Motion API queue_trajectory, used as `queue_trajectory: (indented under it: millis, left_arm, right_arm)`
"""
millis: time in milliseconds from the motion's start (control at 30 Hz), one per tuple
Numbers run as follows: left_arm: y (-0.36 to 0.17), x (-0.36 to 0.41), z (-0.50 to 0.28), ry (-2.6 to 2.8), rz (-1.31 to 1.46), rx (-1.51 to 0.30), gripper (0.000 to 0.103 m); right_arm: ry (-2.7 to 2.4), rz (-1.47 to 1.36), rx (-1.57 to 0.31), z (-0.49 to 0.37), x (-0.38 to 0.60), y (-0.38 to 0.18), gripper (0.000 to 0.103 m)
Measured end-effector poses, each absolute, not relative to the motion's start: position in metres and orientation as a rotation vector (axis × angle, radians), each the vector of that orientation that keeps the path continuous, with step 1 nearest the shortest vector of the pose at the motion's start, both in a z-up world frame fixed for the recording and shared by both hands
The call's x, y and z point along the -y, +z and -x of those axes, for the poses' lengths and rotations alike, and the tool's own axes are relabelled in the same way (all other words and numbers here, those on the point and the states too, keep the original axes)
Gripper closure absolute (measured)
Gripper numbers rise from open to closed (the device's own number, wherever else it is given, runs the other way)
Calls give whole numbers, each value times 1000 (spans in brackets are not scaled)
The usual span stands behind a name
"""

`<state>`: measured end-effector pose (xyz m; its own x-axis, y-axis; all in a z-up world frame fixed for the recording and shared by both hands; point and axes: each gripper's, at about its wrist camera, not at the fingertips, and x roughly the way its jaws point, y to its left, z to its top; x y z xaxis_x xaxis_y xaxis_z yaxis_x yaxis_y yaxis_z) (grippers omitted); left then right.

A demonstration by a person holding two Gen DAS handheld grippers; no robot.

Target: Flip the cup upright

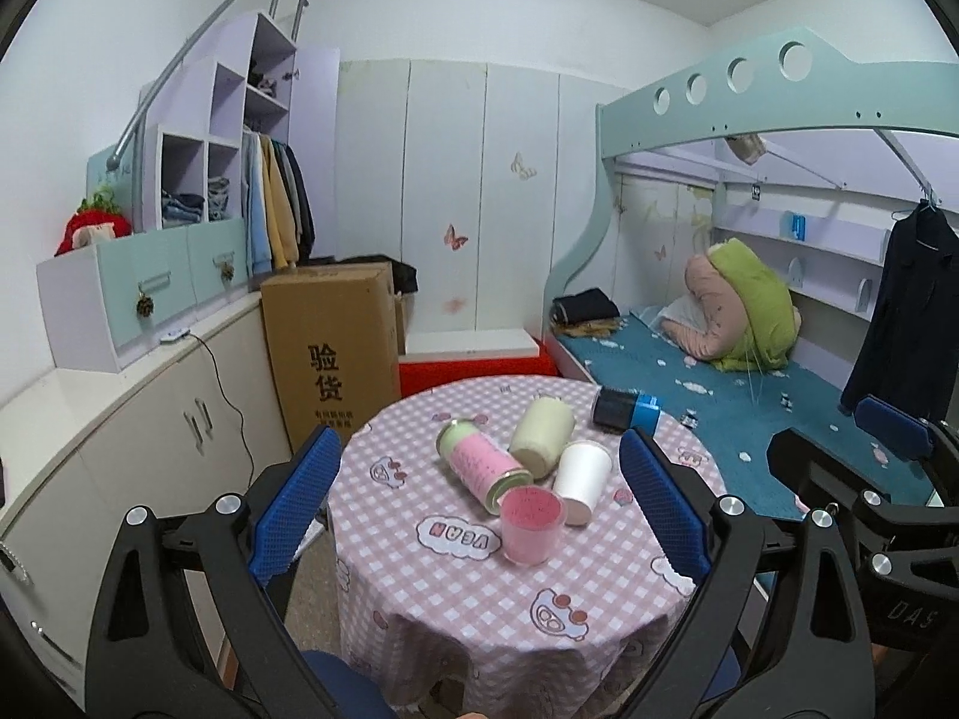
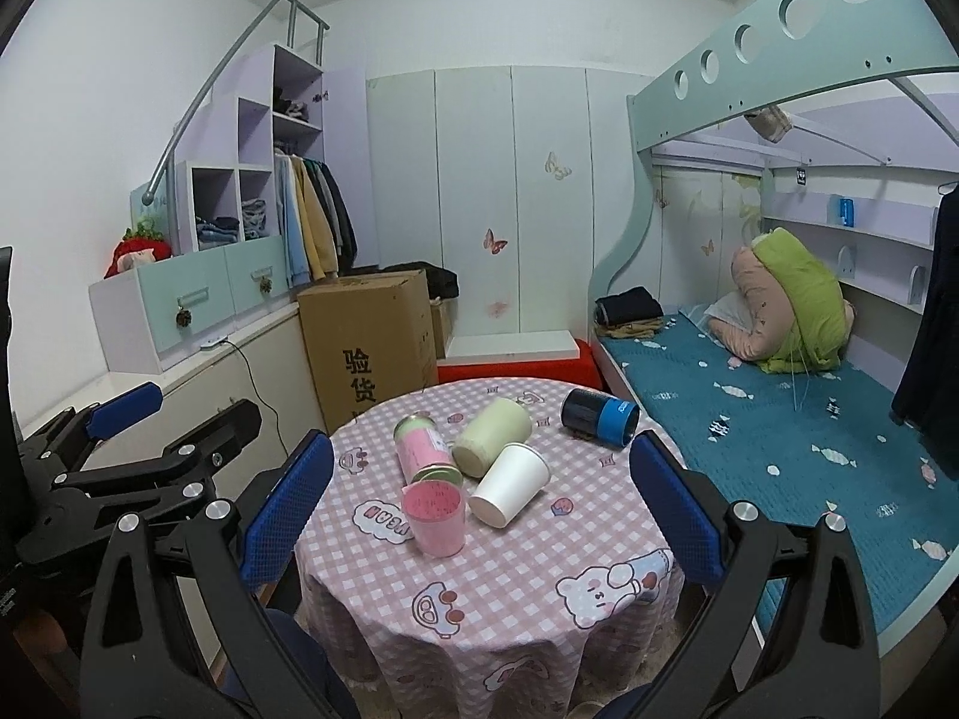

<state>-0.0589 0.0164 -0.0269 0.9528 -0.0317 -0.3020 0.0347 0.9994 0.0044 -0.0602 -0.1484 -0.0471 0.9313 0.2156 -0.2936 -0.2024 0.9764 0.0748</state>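
Lying tipped, white cup [image 2: 510, 484], beyond parted fingers [image 2: 674, 509]

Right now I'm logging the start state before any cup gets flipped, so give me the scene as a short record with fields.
surface: round table with pink checked cloth
standing: pink cup, mouth up
lying: white paper cup; pink-label can; pale green cup; dark blue cup near the far edge
contact: paper cup against the green one
left tool: open, empty, short of the cups
right tool: open, empty
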Motion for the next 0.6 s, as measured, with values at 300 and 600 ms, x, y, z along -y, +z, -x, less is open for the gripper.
queue_trajectory:
  millis: [300,600]
  left_arm:
    - [-22,-10,64,-33,-25,-264,8]
    - [-20,-8,62,-31,-26,-257,8]
  right_arm:
    - [215,-60,-265,65,156,-42,7]
    - [212,-59,-257,64,156,-41,7]
